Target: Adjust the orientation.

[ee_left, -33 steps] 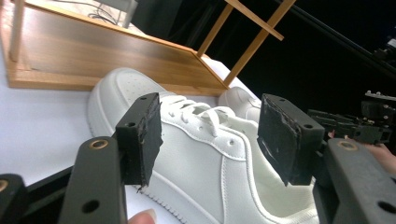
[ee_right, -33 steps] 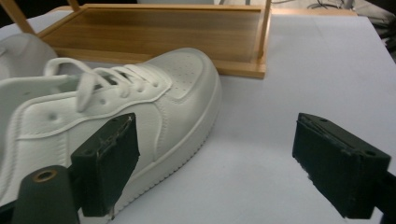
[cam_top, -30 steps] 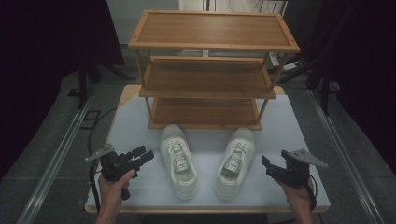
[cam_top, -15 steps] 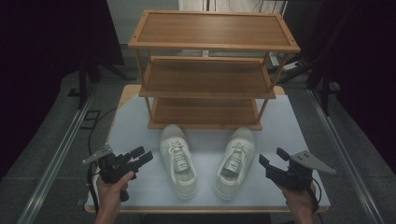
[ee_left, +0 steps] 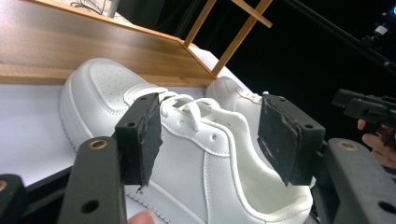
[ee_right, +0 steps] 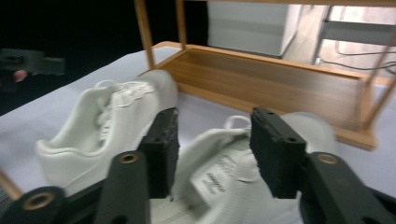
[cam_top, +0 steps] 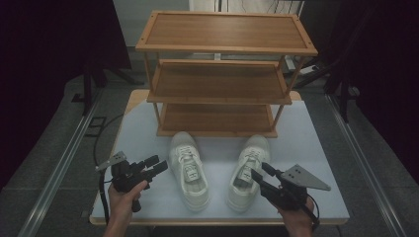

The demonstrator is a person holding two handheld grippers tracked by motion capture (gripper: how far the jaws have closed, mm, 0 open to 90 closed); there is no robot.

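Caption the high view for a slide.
Two hand-held grippers, left and right, flank white sneakers before a shoe rack.

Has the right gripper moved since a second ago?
Yes. The right gripper has slid left across the table toward the right shoe, its jaws just closing partway, nothing gripped yet.

We see a three-tier wooden rack (cam_top: 225,74) at the upper centre, standing on the white table (cam_top: 316,143); grey floor (cam_top: 54,148) lies at the left.
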